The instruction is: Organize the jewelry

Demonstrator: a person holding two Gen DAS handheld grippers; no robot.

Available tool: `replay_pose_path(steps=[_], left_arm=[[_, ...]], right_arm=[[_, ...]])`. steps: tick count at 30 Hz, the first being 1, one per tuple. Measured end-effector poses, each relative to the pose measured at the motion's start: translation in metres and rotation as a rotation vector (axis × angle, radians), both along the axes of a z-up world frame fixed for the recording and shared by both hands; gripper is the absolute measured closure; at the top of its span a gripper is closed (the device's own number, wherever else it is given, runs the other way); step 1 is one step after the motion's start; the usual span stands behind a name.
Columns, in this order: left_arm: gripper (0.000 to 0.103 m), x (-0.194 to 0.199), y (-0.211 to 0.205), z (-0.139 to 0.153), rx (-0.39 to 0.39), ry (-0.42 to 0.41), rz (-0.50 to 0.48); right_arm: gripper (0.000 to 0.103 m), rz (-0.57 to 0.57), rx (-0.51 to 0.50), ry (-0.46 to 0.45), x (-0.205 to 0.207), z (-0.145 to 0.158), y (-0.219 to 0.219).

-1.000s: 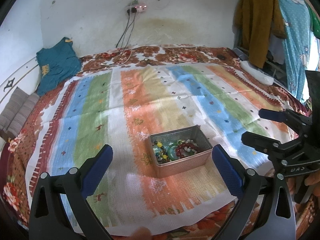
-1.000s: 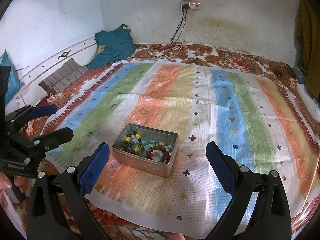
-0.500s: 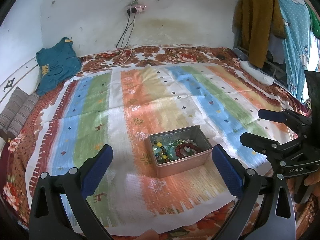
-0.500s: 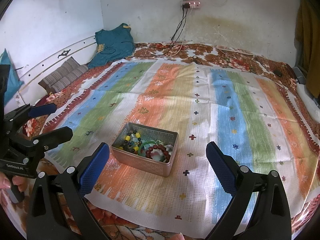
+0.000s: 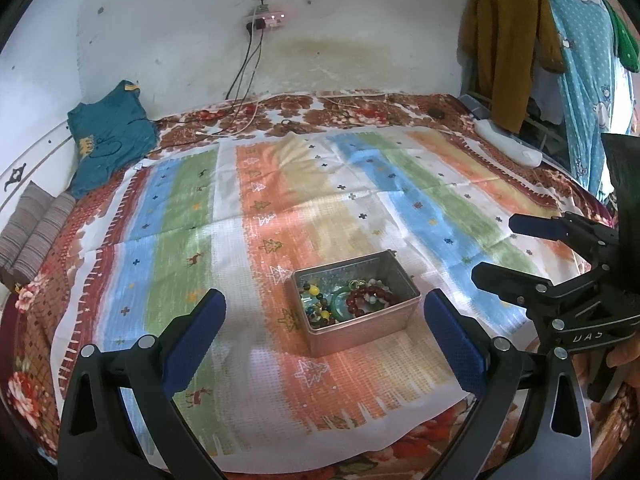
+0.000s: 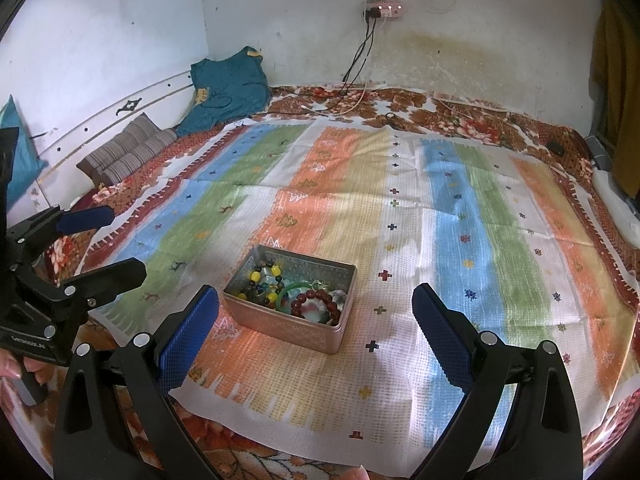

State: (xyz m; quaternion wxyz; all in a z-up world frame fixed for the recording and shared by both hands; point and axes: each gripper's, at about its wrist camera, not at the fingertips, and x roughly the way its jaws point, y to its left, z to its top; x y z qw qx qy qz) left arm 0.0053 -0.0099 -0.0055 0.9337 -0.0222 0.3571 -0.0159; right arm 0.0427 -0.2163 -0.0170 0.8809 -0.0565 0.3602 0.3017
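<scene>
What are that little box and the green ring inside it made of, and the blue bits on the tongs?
The box looks like thin embossed metal, shiny with a coppery tint. The green ring is glossy and translucent, so glass, jade or plastic; I cannot tell which. The blue pads look like dimpled rubber, matte.

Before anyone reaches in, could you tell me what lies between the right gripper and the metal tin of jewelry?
In the right wrist view, only bare striped cloth lies between the open right gripper and the metal tin, which sits ahead and slightly toward its left finger.
</scene>
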Motion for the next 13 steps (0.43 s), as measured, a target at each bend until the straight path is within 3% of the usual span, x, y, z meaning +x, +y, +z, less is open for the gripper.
replay_pose_path(steps=[13], left_arm=[[0.006, -0.0034, 0.0000, -0.0014, -0.003, -0.006, -0.011]], right_arm=[[0.005, 0.001, 0.001, -0.004, -0.0002, 0.0005, -0.0008]])
